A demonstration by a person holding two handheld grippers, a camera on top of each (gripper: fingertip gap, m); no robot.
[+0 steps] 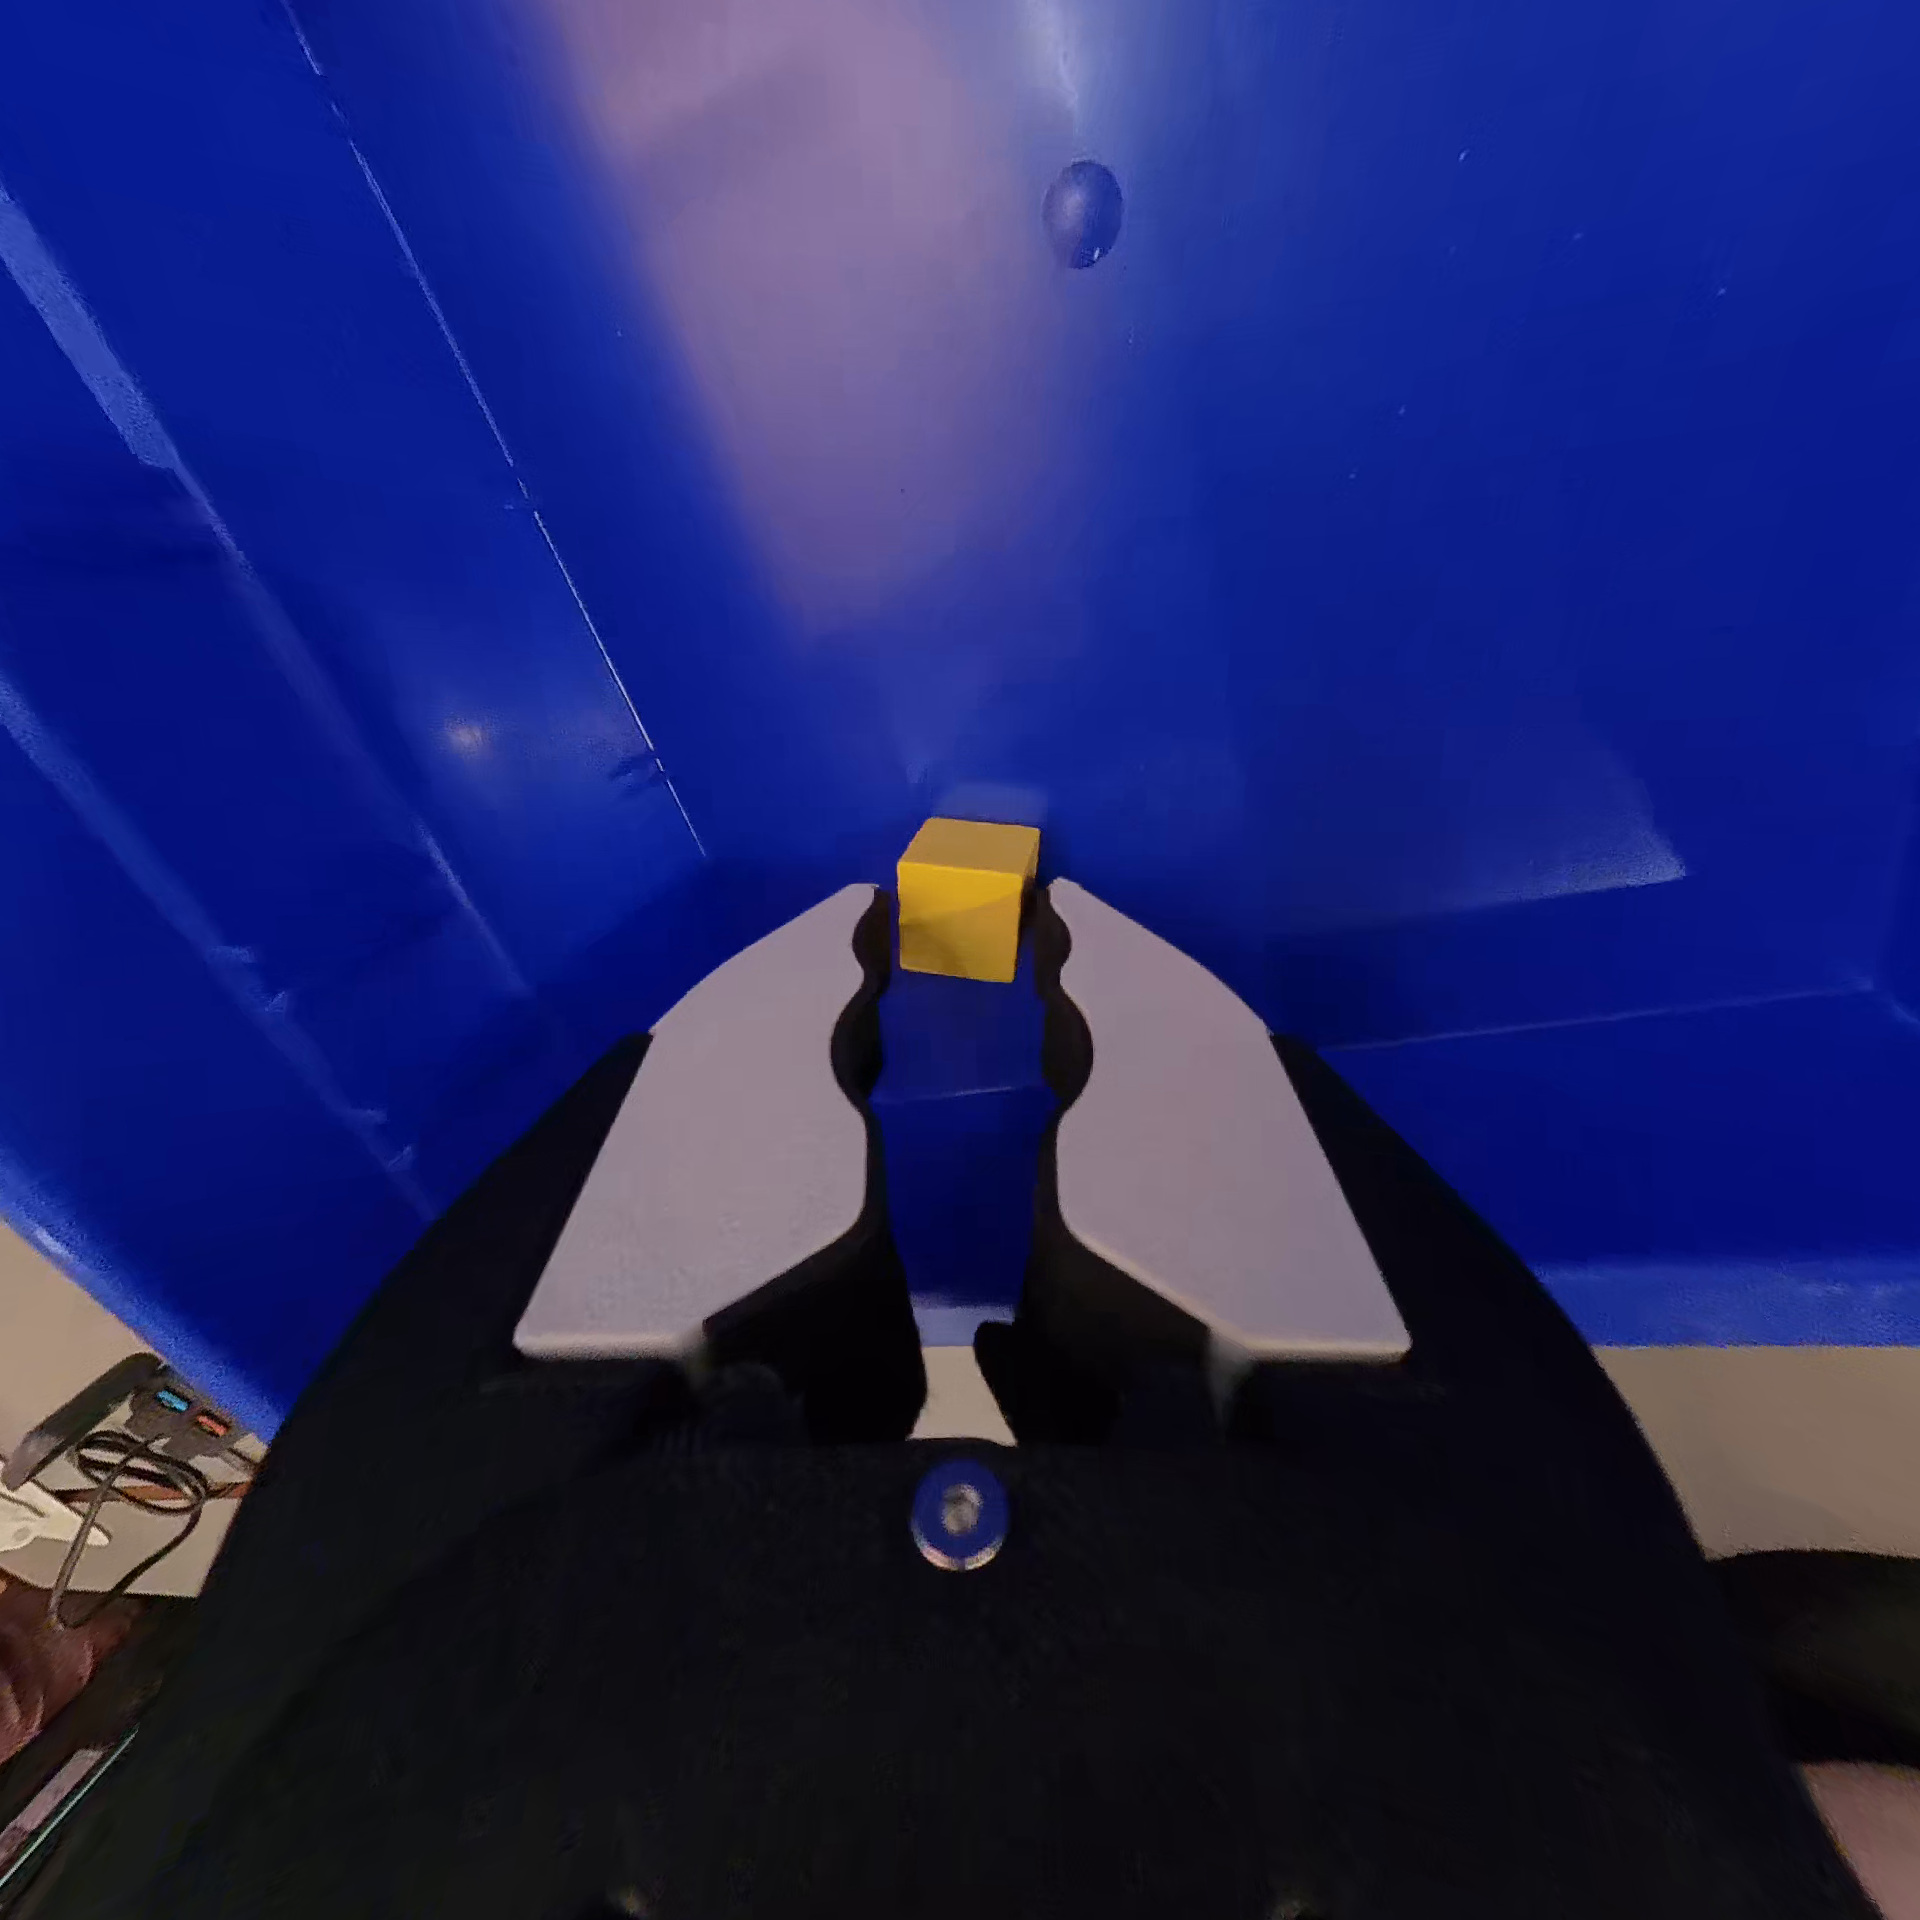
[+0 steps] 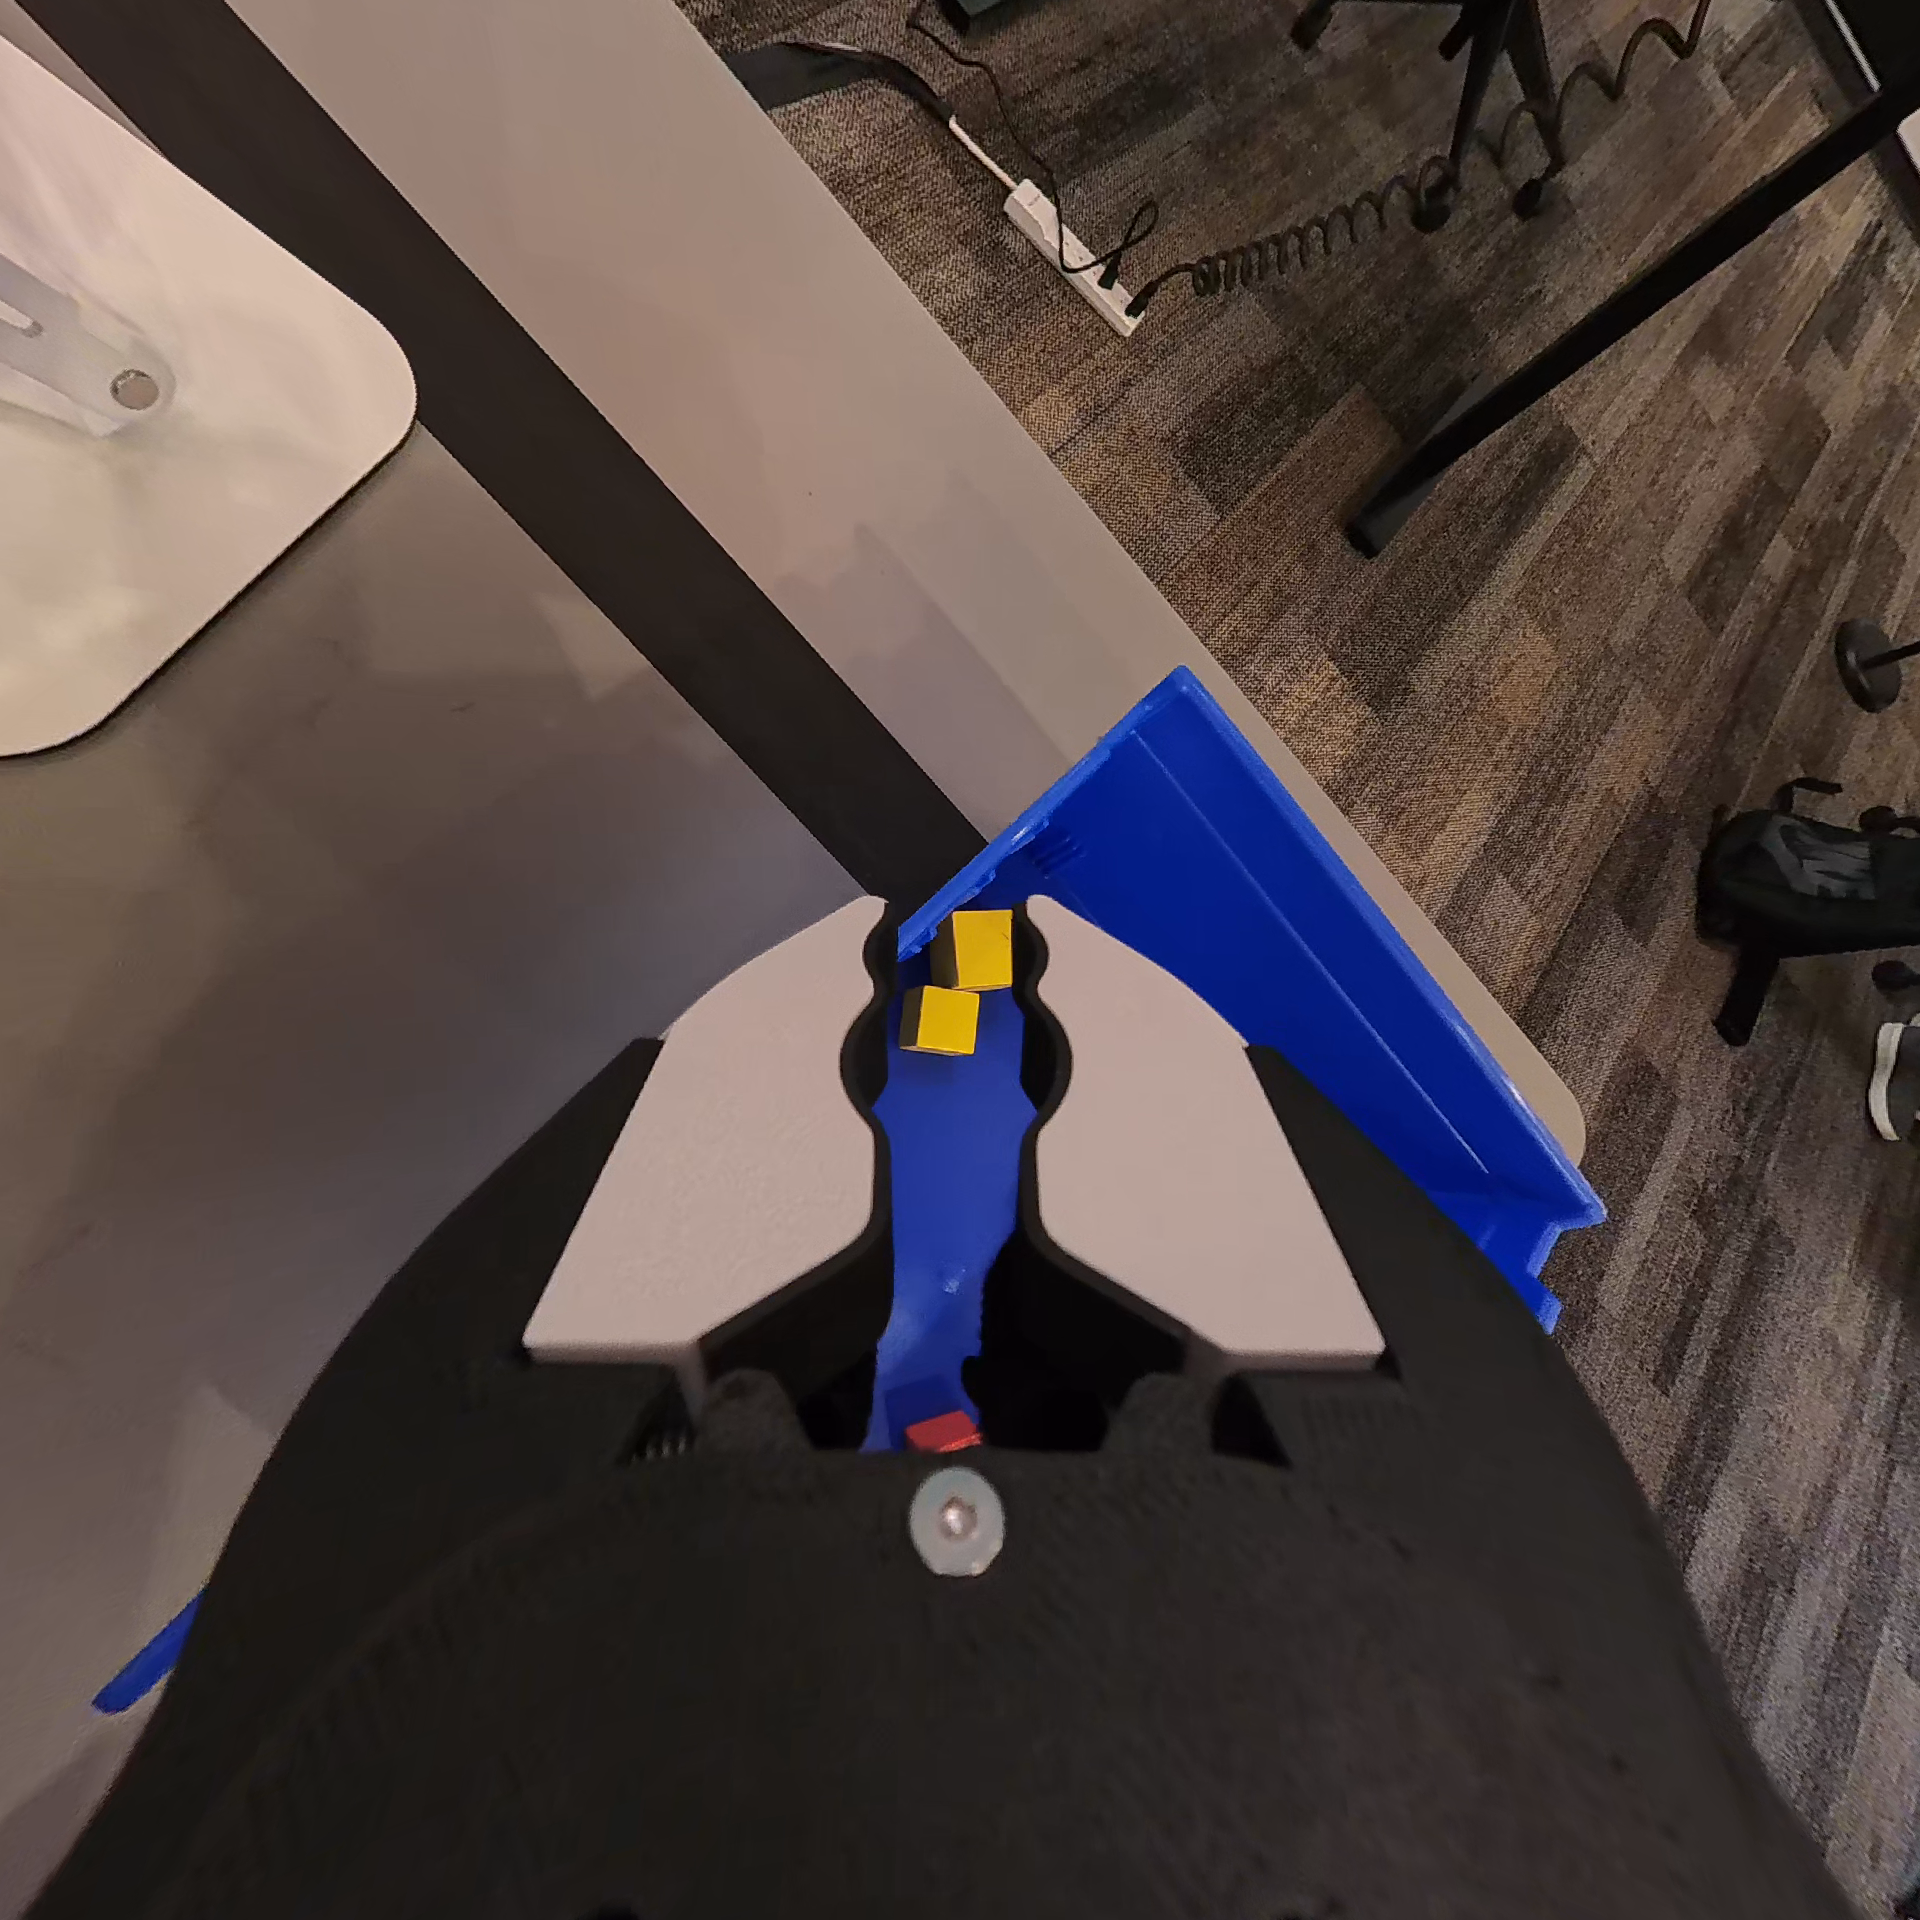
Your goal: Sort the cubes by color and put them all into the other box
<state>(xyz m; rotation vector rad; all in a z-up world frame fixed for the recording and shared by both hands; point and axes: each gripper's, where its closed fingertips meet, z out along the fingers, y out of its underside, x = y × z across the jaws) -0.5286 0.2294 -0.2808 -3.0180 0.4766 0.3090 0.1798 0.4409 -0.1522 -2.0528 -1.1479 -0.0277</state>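
In the left wrist view my left gripper [image 1: 964,896] is deep inside a blue box [image 1: 1351,623], near a corner. It is shut on a yellow cube [image 1: 961,920], with both pads against the cube's sides. In the right wrist view my right gripper [image 2: 954,920] hovers above the corner of a blue box [image 2: 1247,935] with its jaws partly apart and nothing between the pads. Two yellow cubes [image 2: 982,951] [image 2: 940,1020] lie side by side in that corner below the fingertips. A red cube [image 2: 940,1432] shows low between the fingers, mostly hidden.
The blue box stands near the edge of a grey table [image 2: 364,883], crossed by a black strip [image 2: 582,499]. A white stand base [image 2: 208,468] sits at the far left. Beyond the edge, the carpet holds a power strip [image 2: 1070,249] and chair legs. Cables [image 1: 114,1455] lie outside the left box.
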